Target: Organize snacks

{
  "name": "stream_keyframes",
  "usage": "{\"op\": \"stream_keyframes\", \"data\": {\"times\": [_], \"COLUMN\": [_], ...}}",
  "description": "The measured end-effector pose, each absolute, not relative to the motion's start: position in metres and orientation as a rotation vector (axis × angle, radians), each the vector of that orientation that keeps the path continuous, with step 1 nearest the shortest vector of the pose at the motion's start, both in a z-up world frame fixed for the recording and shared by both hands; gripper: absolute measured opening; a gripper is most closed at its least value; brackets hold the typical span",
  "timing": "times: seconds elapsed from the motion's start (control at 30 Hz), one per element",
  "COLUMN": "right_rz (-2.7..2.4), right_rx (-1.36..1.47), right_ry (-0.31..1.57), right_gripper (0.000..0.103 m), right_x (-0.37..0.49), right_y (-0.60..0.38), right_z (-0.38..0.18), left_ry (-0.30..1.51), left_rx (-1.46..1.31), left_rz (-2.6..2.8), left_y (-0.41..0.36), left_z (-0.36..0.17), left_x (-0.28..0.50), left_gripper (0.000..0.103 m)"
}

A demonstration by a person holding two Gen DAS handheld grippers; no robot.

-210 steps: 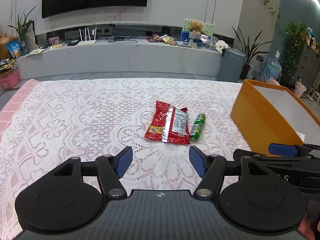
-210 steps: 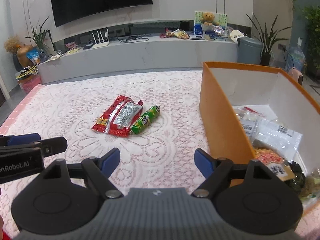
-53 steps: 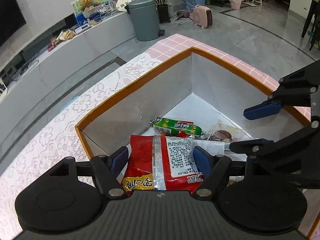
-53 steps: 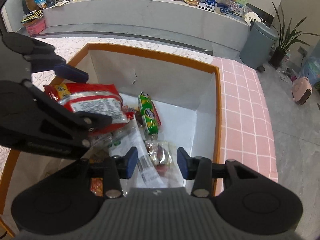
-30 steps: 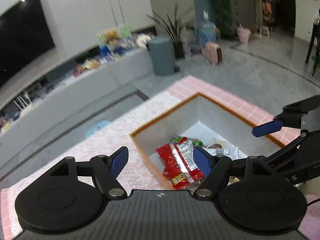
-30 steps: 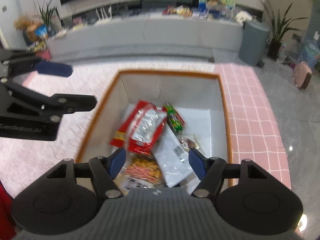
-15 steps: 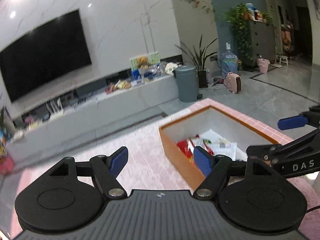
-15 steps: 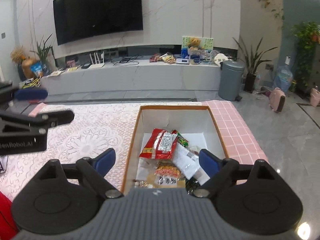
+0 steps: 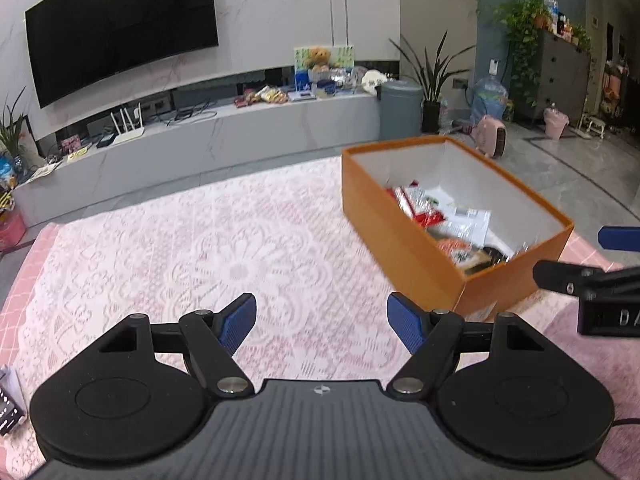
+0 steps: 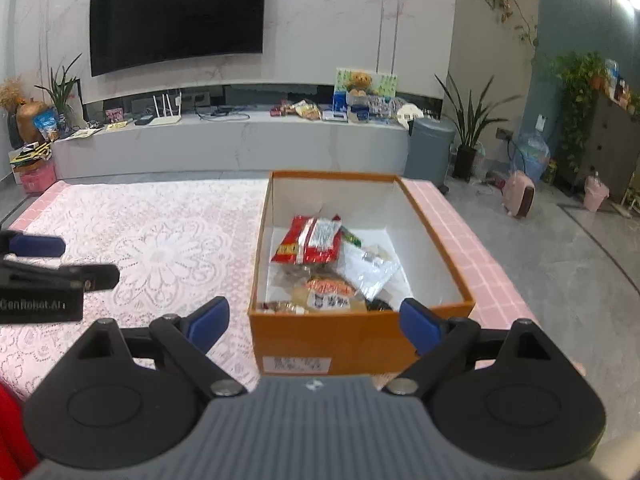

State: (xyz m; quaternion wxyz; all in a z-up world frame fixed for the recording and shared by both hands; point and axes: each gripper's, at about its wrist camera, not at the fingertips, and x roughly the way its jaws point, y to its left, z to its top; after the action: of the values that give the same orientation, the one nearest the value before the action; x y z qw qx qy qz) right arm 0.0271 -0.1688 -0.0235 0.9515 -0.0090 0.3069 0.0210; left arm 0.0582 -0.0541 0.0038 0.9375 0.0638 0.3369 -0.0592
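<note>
Left gripper (image 9: 322, 317): released, blue pads spread wide, nothing between them. Right gripper (image 10: 314, 319): likewise released and bare, jaws standing apart in front of the near wall of the orange box (image 10: 360, 338).

Pulled back and raised since two seconds ago, when both hung directly over the box, the left clamped on the red snack packet and the right already let go of the green candy roll. Now lying inside: red snack packet (image 10: 310, 240) on top of the heap, toward the 11 o'clock corner of the box floor in the right wrist view; green candy roll (image 10: 351, 237) just beside it at its 3 o'clock, half hidden. Seven seconds back, both lay on the lace tablecloth (image 9: 224, 240); bare of snacks there now. Judged from that: collecting done or nearly so, with only a retreat left.

Materials, working outward. Pads ribbed, rubbery-looking; gripper bodies matte black plastic. Packet glossy crinkled foil, flat and floppy, likely slippery. Roll a short cylinder in shiny wrap, apt to roll. Underneath, clear and silvery film bags (image 10: 370, 270), plus an orange-printed pouch at 6 o'clock. Box stiff card, orange outside, white inside, rectangular, open-topped, with a label on the near wall. Cloth white openwork lace over pink check.
</note>
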Motion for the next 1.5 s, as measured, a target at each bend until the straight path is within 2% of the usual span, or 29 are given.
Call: {"op": "stream_keyframes", "data": {"times": [0.27,1.5], "right_rz": [0.003,-0.017], "right_rx": [0.015,0.018], "right_ry": [0.687,0.695], "right_gripper": [0.09,0.091], "right_x": [0.033,0.039], "right_y": [-0.163,-0.164], "right_z": [-0.039,-0.041], "left_ry": [0.723,0.754], "left_rx": [0.133,0.13], "left_rz": [-0.109,-0.088], "left_y": [-0.05,-0.047], "left_z": [-0.007,-0.008], "left_x": [0.053,0.053], "left_gripper": [0.087,0.087]}}
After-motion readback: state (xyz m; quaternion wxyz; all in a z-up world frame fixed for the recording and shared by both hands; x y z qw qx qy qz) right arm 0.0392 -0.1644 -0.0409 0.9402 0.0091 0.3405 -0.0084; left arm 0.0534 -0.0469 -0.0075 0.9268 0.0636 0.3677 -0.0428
